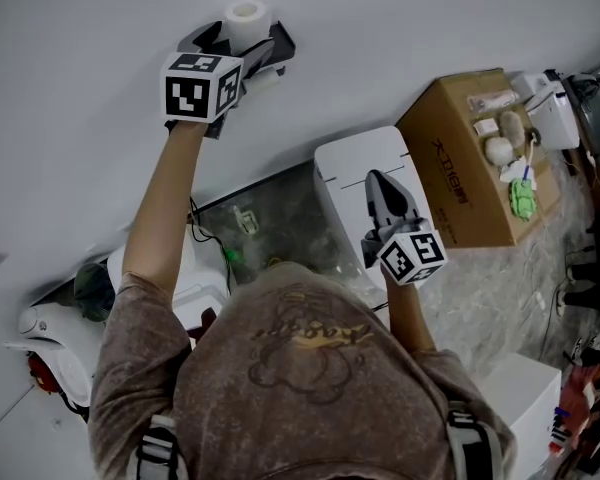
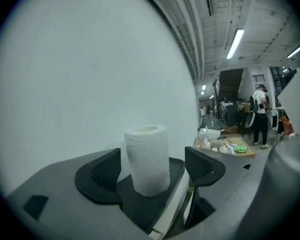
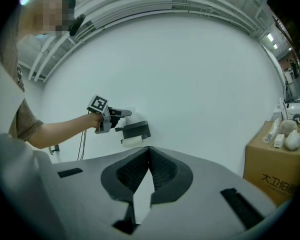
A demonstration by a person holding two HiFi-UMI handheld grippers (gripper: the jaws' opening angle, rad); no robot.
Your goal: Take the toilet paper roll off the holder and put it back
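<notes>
A white toilet paper roll [image 1: 246,18] [image 2: 147,159] stands upright on the dark wall-mounted holder shelf [image 1: 281,42] [image 2: 142,204]. My left gripper [image 1: 240,48] [image 2: 152,168] is raised to the wall and open. Its two pads flank the roll with a gap on each side and do not touch it. The right gripper view shows that gripper [image 3: 121,113] from afar, level with the holder [image 3: 136,130]. My right gripper [image 1: 383,190] [image 3: 149,165] hangs lower, away from the wall. Its jaws are shut with nothing between them.
A cardboard box [image 1: 460,158] [image 3: 272,169] with small items on top stands to the right. A white appliance [image 1: 355,173] sits below the right gripper. A white strip shows under the holder shelf [image 3: 132,141]. A person [image 2: 260,116] stands far off.
</notes>
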